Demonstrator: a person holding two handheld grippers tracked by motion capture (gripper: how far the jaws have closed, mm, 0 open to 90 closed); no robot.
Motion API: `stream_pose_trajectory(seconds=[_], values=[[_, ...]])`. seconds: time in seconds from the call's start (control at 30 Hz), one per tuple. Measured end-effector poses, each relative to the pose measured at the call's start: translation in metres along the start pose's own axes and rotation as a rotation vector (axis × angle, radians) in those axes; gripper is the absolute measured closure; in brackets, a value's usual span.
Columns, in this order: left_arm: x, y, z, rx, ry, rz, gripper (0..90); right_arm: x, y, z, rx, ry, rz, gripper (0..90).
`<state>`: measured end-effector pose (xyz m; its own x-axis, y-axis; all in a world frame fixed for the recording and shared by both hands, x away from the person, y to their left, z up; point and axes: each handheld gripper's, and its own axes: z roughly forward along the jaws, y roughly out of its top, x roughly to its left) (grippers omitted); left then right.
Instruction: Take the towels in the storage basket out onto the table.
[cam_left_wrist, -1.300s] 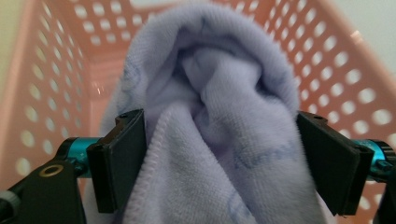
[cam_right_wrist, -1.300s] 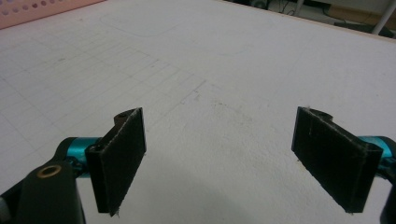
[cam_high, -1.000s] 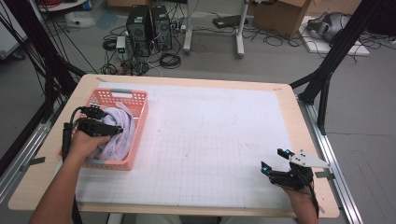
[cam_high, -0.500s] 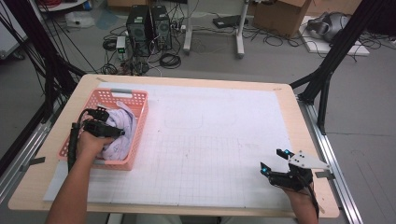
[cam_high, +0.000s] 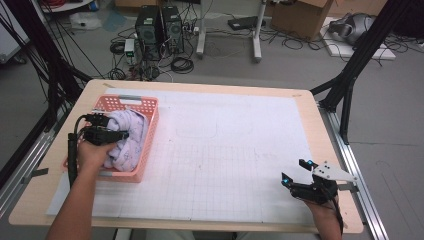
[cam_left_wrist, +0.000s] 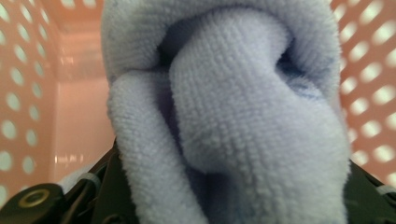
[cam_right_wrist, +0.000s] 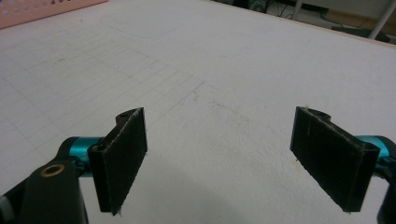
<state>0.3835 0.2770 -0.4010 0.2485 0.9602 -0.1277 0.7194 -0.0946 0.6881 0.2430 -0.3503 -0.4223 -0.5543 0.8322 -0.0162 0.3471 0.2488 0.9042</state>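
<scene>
A pink plastic basket (cam_high: 146, 106) stands at the table's left, with a bunched lavender towel (cam_high: 129, 134) inside. My left gripper (cam_high: 116, 127) reaches into the basket and its jaws have just been closing with the towel between them. In the left gripper view a thick fold of the towel (cam_left_wrist: 233, 116) bulges up from between the jaws and hides their pads, with the basket wall (cam_left_wrist: 28, 93) behind. My right gripper (cam_high: 295, 171) rests open near the table's front right corner, and nothing lies between its fingers (cam_right_wrist: 119, 158) above the white gridded mat (cam_right_wrist: 215, 70).
The white gridded mat (cam_high: 230, 145) covers most of the table top. Black frame struts (cam_high: 350, 75) rise at the right, and cables and computer boxes (cam_high: 157, 25) lie on the floor beyond the far edge.
The left gripper's jaws have drawn together around the towel in the basket, and the hand shifted only slightly. The right gripper has stayed where it was.
</scene>
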Motion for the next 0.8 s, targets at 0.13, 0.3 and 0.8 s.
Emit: stream_pose_trajectory(seconds=[0.13,0.3,0.8], values=[[0.003,0.001,-0.013,-0.135,-0.051,-0.026,53.9,0.0,0.0,0.0,-0.001,0.001,0.002,17.5],[0.004,0.002,-0.033,-0.314,-0.098,-0.031,53.9,0.001,0.001,-0.001,-0.007,0.003,0.005,17.5],[-0.005,-0.001,-0.077,-0.606,-0.215,0.09,53.4,0.003,0.002,0.0,-0.013,0.011,0.005,17.5]])
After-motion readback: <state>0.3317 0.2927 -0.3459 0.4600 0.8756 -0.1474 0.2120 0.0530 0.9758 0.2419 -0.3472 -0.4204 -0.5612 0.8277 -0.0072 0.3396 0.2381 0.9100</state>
